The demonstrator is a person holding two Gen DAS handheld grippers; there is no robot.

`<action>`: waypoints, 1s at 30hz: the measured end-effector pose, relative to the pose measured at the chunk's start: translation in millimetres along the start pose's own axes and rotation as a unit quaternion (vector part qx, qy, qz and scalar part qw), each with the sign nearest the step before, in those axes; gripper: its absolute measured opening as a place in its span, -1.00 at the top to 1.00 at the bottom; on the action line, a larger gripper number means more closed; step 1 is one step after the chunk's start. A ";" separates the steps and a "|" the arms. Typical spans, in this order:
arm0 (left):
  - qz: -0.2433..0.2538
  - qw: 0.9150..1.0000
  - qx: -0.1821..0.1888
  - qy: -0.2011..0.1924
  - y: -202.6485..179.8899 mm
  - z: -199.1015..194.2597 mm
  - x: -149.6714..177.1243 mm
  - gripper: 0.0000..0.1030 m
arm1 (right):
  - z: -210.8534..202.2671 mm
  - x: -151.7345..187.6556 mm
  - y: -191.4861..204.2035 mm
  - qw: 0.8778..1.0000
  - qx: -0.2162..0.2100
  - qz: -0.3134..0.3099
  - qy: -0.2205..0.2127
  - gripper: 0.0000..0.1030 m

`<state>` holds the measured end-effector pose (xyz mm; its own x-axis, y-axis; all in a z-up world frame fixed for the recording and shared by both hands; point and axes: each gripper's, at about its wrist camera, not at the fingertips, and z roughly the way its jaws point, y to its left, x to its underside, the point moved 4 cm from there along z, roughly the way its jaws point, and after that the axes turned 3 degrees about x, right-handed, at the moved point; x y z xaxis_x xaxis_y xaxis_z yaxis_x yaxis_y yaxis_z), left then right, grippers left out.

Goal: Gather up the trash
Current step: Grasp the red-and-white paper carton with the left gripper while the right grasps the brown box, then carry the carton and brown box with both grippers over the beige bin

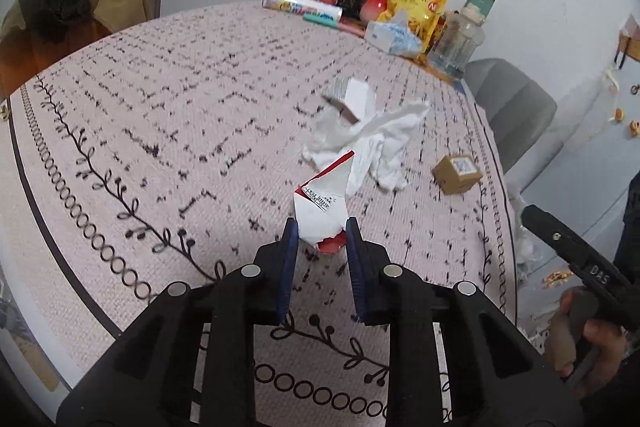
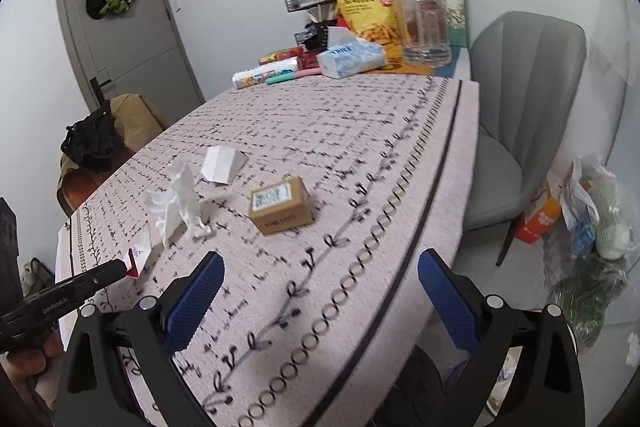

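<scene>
White walls, grey door [image 2: 132, 39], grey chair [image 2: 532, 99] w/ patterned table [image 2: 360, 155].

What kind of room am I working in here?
Probably a home dining room: a cloth-covered table, a grey upholstered chair beside it, and snacks with a tissue box at the far end.

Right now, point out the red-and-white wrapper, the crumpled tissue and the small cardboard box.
red-and-white wrapper [image 1: 320, 213], left wrist view, white printed face.
crumpled tissue [image 2: 180, 203], right wrist view, upright middle fold.
small cardboard box [image 2: 280, 205], right wrist view, top face.
</scene>
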<state>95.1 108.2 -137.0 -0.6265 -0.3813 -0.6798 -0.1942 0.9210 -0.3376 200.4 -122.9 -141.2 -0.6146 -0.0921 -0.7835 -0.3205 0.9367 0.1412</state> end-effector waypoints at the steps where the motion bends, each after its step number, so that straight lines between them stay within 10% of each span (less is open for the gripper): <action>1: -0.002 1.000 0.000 -0.004 1.3 -2.0 -2.7 0.54 | 1.8 -2.6 2.6 1.000 -0.003 -0.003 -0.001 -0.83; 19: -0.026 0.999 -0.010 -0.032 16.3 -2.6 -36.6 0.54 | 74.7 -23.7 42.3 0.996 -0.015 -0.060 0.067 -0.44; 22: -0.026 0.999 -0.008 -0.034 15.1 -1.9 -39.8 0.54 | 85.6 -24.2 42.9 0.994 -0.018 -0.066 0.087 0.09; 30: -0.016 0.999 0.004 -0.036 1.0 -3.2 -43.0 0.54 | 47.9 -24.0 36.9 0.996 -0.040 -0.056 0.063 0.09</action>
<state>119.4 125.8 -106.0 -0.5636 -0.4164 -0.7134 -0.2074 0.9073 -0.3657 237.9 -69.9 -146.2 -0.6560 -0.2415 -0.7151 -0.4454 0.8887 0.1085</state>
